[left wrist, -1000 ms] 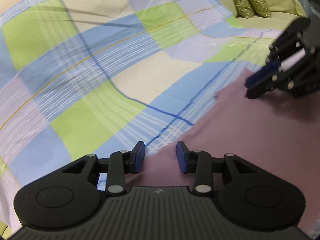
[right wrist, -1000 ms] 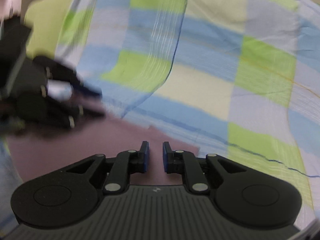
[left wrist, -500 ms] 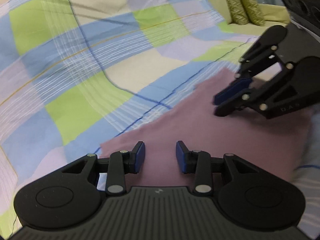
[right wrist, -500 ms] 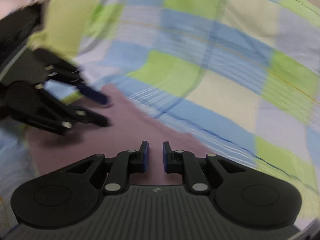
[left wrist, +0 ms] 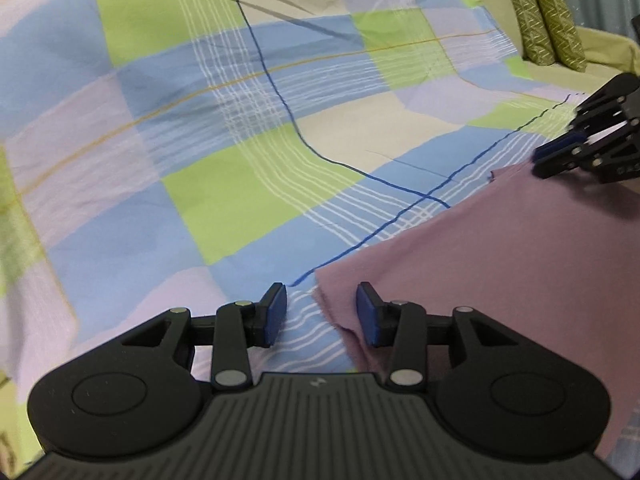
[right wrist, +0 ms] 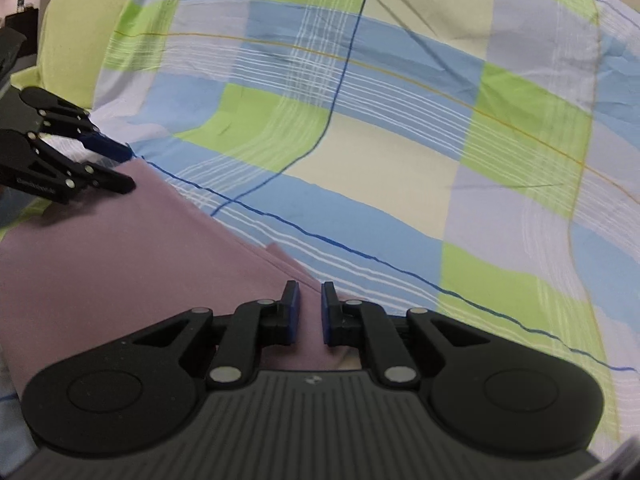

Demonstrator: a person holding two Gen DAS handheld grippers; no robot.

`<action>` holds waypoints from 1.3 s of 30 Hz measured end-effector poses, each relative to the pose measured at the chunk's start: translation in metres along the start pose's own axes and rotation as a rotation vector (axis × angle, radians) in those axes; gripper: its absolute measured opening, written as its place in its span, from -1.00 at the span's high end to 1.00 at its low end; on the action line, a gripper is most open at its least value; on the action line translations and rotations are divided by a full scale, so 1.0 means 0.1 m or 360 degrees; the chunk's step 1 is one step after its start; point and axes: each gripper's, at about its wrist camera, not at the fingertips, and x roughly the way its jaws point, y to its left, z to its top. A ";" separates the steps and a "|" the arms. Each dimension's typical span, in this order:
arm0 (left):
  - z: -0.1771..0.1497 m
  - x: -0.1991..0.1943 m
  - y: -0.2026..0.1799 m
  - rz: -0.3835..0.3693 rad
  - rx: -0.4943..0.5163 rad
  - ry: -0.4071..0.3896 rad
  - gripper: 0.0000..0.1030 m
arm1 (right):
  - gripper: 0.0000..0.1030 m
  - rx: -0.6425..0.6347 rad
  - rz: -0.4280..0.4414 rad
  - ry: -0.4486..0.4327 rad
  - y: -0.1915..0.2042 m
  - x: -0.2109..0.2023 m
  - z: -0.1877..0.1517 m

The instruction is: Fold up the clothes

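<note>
Bedsheet [left wrist: 248, 184]: checked in green, blue, lilac and cream, crossed by thin blue and orange lines, creased.
Cushions [left wrist: 548, 20]: two olive patterned ones, upright, side by side beyond the bedsheet's far right edge.

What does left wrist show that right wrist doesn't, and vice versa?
Left wrist only: two green patterned cushions at the far right, and the mauve garment's near corner lying between the left gripper's parted fingers, pads not pressing it.
Right wrist only: a plain yellow-green pillow or cover at upper left, a dim room corner beyond it, and the right gripper nearly shut over the garment's layered edge; whether it pinches the cloth is unclear.
Both: the checked bedsheet under the garment, and each view catches the other gripper at its edge.
</note>
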 end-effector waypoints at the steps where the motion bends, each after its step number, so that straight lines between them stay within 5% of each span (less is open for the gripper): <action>1: 0.00 -0.08 -0.03 0.0015 -0.0002 -0.0009 0.13 | 0.83 -0.0002 -0.0006 -0.0001 0.02 -0.05 0.01; 5: 0.00 -0.35 -0.24 -0.0177 -0.0081 -0.0063 0.13 | 0.82 0.0063 0.0140 -0.0055 0.23 -0.30 0.02; 9: -0.11 -0.32 -0.51 -0.0229 0.0008 0.0009 0.11 | 0.84 0.0049 0.0330 -0.0037 0.54 -0.35 -0.02; 13: -0.20 -0.35 -0.41 -0.0141 0.0063 0.0071 0.10 | 0.84 -0.0077 0.0240 0.0016 0.63 -0.36 -0.13; 17: -0.24 -0.43 -0.25 -0.0087 -0.0037 0.0147 0.10 | 0.84 0.0040 0.0142 0.0050 0.41 -0.51 -0.25; 21: -0.19 -0.70 -0.40 -0.0174 -0.0053 0.0113 0.16 | 0.77 0.0134 0.0058 0.0056 0.43 -0.75 -0.23; 25: -0.25 -0.93 -0.77 -0.0224 0.0226 0.0110 0.09 | 0.69 0.0059 0.0162 0.0036 0.65 -0.98 -0.21; 30: -0.38 -0.98 -1.08 -0.0203 0.0524 0.0170 0.09 | 0.58 -0.0254 0.0064 0.0208 0.95 -1.08 -0.36; 39: -0.38 -0.87 -1.26 -0.0111 0.0742 0.0138 0.08 | 0.47 -0.0602 -0.0039 0.0298 1.24 -1.06 -0.35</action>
